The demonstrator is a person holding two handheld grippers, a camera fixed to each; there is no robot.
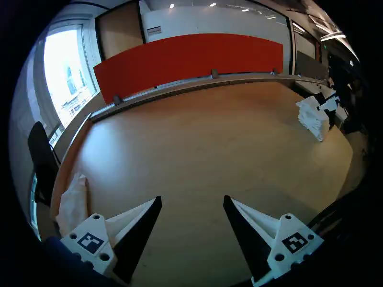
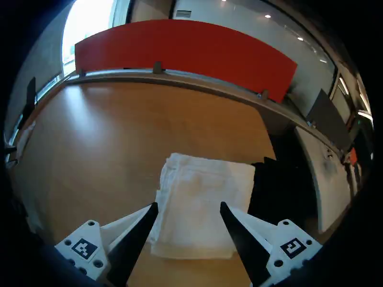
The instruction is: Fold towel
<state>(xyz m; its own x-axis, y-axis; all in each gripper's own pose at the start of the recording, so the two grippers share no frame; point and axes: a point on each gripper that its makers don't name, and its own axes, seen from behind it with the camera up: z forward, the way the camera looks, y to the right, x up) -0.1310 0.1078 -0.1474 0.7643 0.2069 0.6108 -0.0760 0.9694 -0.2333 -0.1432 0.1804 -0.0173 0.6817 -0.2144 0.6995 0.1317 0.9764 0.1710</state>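
Left gripper (image 1: pixel 192 197) is held wide open over the bare wooden table (image 1: pixel 206 143), nothing gripped. Right gripper (image 2: pixel 187 205) is spread just as wide, nothing clamped. The folded white towel (image 2: pixel 206 210) is laid flat on the table by its right edge, below and between the right gripper's fingers; contact can't be told. A red partition (image 1: pixel 191 57) is set along the far edge
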